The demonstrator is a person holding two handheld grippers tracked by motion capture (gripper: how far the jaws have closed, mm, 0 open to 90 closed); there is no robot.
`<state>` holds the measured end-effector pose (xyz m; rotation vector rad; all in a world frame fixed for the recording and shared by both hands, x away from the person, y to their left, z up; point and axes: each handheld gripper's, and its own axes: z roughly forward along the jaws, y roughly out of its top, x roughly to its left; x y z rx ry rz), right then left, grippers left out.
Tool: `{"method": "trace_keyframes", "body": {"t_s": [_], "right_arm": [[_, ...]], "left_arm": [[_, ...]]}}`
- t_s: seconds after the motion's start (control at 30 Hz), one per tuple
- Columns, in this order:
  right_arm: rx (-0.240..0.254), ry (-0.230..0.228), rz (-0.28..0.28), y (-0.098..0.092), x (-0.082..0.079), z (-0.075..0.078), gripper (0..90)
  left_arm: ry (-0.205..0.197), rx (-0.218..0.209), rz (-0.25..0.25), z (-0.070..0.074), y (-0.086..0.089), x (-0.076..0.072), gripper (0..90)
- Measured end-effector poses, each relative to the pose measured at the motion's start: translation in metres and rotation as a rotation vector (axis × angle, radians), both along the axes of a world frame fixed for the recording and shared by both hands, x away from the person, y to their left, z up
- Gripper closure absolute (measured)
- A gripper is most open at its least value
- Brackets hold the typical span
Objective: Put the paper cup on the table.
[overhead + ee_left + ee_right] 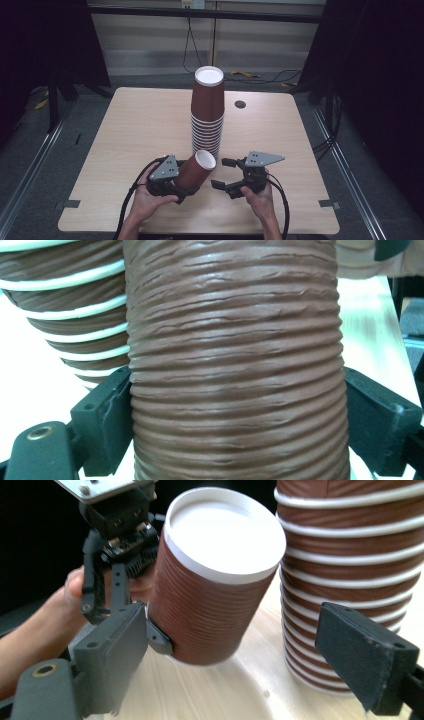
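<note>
A single brown ribbed paper cup (196, 170) is clamped across its body by the left gripper (186, 191), whose jaws are closed partway and pressed against both sides of the cup, as is seen in the left gripper view, where the cup (235, 365) is flanked by the two black jaws. The cup is held tilted, lifted off the table (125, 145), with its white end (225, 530) turned up and toward the right gripper; in the right gripper view the cup (210, 610) is seen hanging just above the wood. Just behind the held cup, a tall stack of cups (207, 115) of the same kind is stood upside down near the middle of the table, with white rims showing between the brown walls. In the left gripper view the stack (75, 315) is seen close beside the held cup; whether they touch cannot be told. The right gripper (225, 174) is held near the front edge of the table, to the right of the cup, with its jaws spread wide and nothing between them. A small dark round hole (240, 104) is set in the tabletop beyond the stack.
</note>
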<state>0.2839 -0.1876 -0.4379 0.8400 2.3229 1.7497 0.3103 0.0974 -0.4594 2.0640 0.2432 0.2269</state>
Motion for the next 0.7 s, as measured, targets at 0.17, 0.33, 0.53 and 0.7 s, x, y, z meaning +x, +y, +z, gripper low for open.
{"method": "trace_keyframes", "body": {"t_s": [0.17, 0.33, 0.53, 0.7], "right_arm": [[-0.049, 0.016, 0.014, -0.0001, 0.0, -0.0018, 13.3], [-0.09, 0.03, 0.016, 0.0004, 0.003, -0.0039, 13.4], [-0.124, 0.037, 0.028, 0.0014, 0.0027, -0.0032, 13.5], [-0.174, 0.017, 0.056, 0.002, -0.0004, -0.0001, 13.4]], "left_arm": [[0.007, 0.005, -0.025, -0.0003, -0.001, -0.0003, 12.8], [0.0, 0.083, -0.026, -0.0017, -0.0043, 0.0012, 13.0], [0.0, 0.142, -0.063, 0.0024, -0.0074, 0.0009, 13.0], [-0.011, 0.181, -0.075, 0.0039, -0.0094, 0.0011, 13.3]]}}
